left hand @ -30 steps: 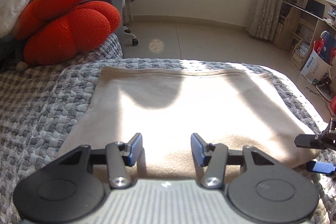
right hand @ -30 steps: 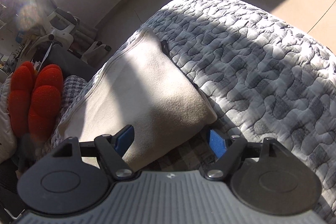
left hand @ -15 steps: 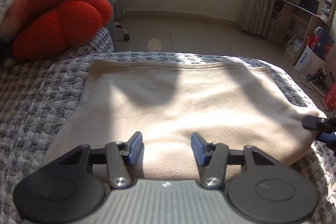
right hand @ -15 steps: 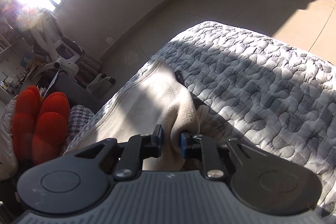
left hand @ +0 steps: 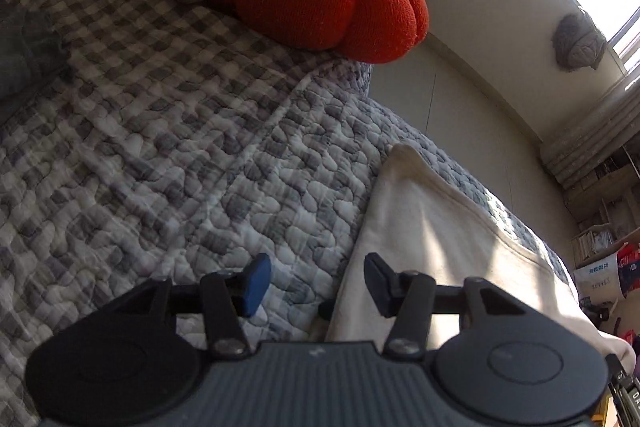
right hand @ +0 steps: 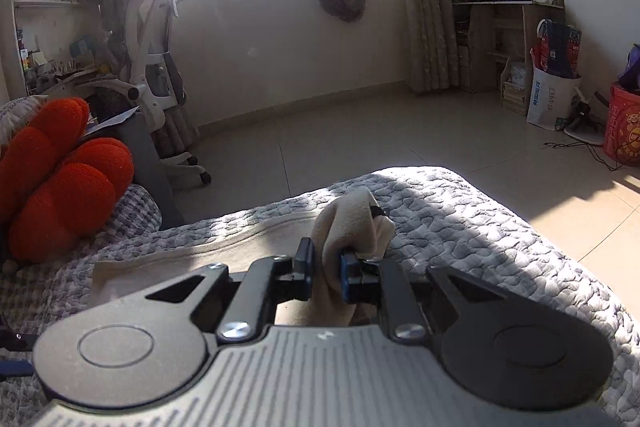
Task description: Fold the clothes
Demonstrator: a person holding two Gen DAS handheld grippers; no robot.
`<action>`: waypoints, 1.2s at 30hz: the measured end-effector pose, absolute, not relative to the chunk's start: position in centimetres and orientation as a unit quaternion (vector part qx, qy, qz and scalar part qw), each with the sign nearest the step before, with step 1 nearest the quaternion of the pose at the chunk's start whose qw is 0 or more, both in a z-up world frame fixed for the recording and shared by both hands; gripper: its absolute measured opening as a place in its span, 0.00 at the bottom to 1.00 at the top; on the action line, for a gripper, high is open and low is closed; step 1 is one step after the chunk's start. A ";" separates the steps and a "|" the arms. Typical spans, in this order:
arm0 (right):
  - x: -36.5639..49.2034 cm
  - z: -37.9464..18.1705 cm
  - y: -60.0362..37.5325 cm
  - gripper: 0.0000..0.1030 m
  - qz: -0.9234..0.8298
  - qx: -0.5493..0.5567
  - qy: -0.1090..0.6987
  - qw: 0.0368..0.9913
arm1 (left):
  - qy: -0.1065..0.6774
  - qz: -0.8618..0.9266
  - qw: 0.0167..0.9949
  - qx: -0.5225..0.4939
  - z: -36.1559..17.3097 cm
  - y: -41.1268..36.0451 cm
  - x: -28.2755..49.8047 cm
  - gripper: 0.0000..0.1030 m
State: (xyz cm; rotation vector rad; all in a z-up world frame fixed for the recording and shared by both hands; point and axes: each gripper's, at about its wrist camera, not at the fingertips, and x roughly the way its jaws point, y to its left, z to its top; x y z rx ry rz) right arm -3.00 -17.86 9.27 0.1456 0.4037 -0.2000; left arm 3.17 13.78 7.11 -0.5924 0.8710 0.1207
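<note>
A cream garment (right hand: 224, 247) is spread flat on the grey quilted bedcover (right hand: 460, 223), with the red cushion (right hand: 64, 195) lying at about 9 o'clock of it in the right wrist view. A bunched corner of the garment (right hand: 352, 223) is pinched between the blue pads of the right gripper (right hand: 326, 271), and the fabric is drawn up off the cover into a small peak. 1 second ago those jaws were spread wide around the corner with nothing pressed; they are now clamped on cloth, so a grip for the fold is judged to be secured on that side.

The left gripper (left hand: 312, 283) is held with its jaws spread and nothing between them. It was aimed squarely over the middle of the garment before; now it is swung to the opposite edge, with the garment's side hem (left hand: 360, 251) lying between the 2 fingers and the quilt seen at 9 o'clock. The cloth there is not yet pressed. A second grip at this edge is judged to be the step in hand, after which the garment can be lifted and folded over.
</note>
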 end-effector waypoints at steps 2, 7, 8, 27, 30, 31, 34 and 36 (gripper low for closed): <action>-3.6 9.8 -14.2 0.16 -0.063 -0.016 0.160 0.985 | 0.408 0.063 0.859 -0.304 7.4 15.2 2.9 0.51; -5.2 7.9 -5.0 0.14 0.077 -0.147 0.129 0.978 | 0.399 0.077 0.846 -0.345 7.5 18.1 2.6 0.51; -5.1 6.8 -3.1 0.14 0.105 -0.171 0.143 0.969 | 0.398 0.079 0.845 -0.348 7.4 18.4 2.5 0.51; -6.1 4.0 0.6 0.22 0.236 -0.272 0.246 0.900 | 0.402 0.017 0.851 -0.338 7.6 18.2 2.3 0.52; -7.1 6.5 -2.0 0.53 0.276 -0.217 0.241 0.905 | 0.399 0.001 0.857 -0.326 8.2 17.0 2.0 0.55; -7.3 7.5 -3.0 0.57 0.278 -0.195 0.232 0.911 | 0.398 -0.006 0.860 -0.320 8.3 16.5 1.9 0.55; -5.4 9.5 -6.6 0.57 0.224 -0.093 0.238 0.941 | 0.397 -0.029 0.864 -0.308 8.4 14.6 1.7 0.56; -3.4 10.1 -9.3 0.57 0.177 -0.006 0.256 0.950 | 0.396 -0.044 0.865 -0.306 8.3 13.3 1.6 0.56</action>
